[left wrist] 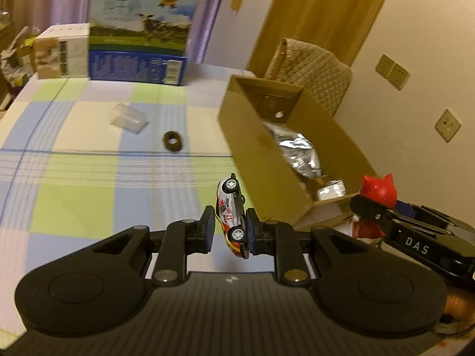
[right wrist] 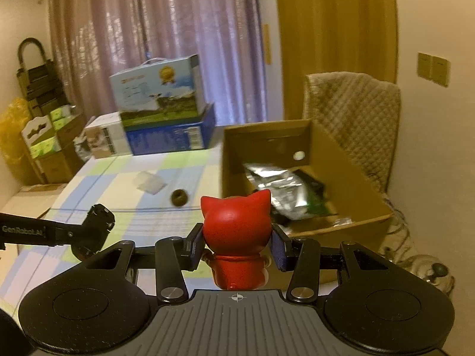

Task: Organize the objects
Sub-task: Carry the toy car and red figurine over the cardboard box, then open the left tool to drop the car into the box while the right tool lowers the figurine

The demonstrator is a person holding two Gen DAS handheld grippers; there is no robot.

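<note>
My left gripper [left wrist: 230, 230] is shut on a small white, red and yellow toy car [left wrist: 232, 214], held on its side above the checked cloth, just left of the open cardboard box [left wrist: 237, 136]. My right gripper [right wrist: 237, 244] is shut on a red cat figurine [right wrist: 237, 231], seen from behind, in front of the box [right wrist: 234, 160]. The figurine [left wrist: 378, 191] and the right gripper also show at the right edge of the left wrist view. Silver foil bags [right wrist: 276, 187] lie inside the box. A brown ring [left wrist: 172, 141] and a clear plastic case [left wrist: 129, 117] lie on the cloth.
A blue and white milk carton case [left wrist: 142, 29] and a smaller white box [left wrist: 62, 50] stand at the far end of the cloth. A quilted chair back [right wrist: 350, 112] rises behind the box. Stacked boxes [right wrist: 44, 136] stand by the curtain at left.
</note>
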